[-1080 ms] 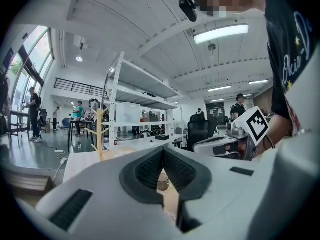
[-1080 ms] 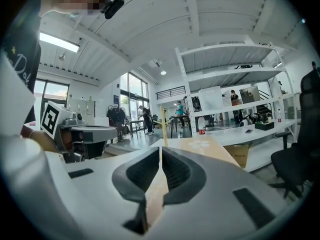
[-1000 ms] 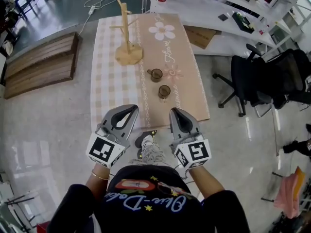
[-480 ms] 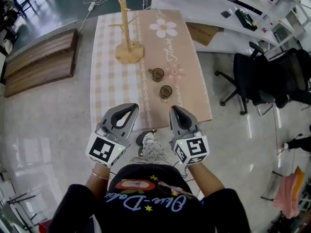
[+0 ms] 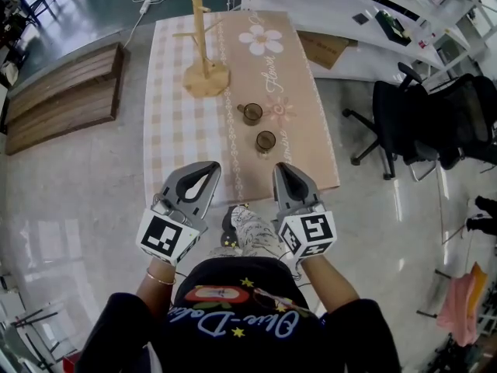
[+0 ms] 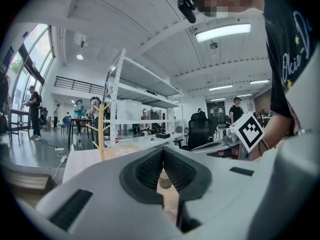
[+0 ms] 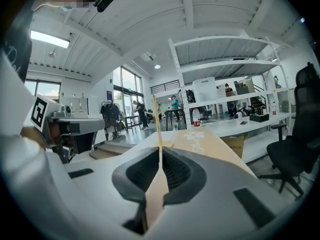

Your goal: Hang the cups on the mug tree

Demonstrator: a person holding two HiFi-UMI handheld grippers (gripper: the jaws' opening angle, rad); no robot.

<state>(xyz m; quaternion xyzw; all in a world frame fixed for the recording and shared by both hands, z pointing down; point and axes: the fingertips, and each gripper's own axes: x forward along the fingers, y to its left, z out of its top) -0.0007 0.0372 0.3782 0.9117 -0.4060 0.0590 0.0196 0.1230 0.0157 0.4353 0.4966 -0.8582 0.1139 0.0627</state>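
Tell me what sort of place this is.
Probably an open-plan workshop or lab office: tall white shelving racks, black office chairs, and a low table carrying a wooden mug tree.

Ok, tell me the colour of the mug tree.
The mug tree is pale natural wood, seen best in the head view.

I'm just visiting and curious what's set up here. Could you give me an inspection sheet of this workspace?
Surface: long table with checked and flowered top.
Job's things: wooden mug tree at far end, pegs bare; two glass cups standing mid-table, apart.
Clutter: nothing seen.
Grippers: left gripper and right gripper shut, empty, short of the table.
Cables: white power strip on floor beyond table.
Surroundings: wooden platform left, office chairs right.
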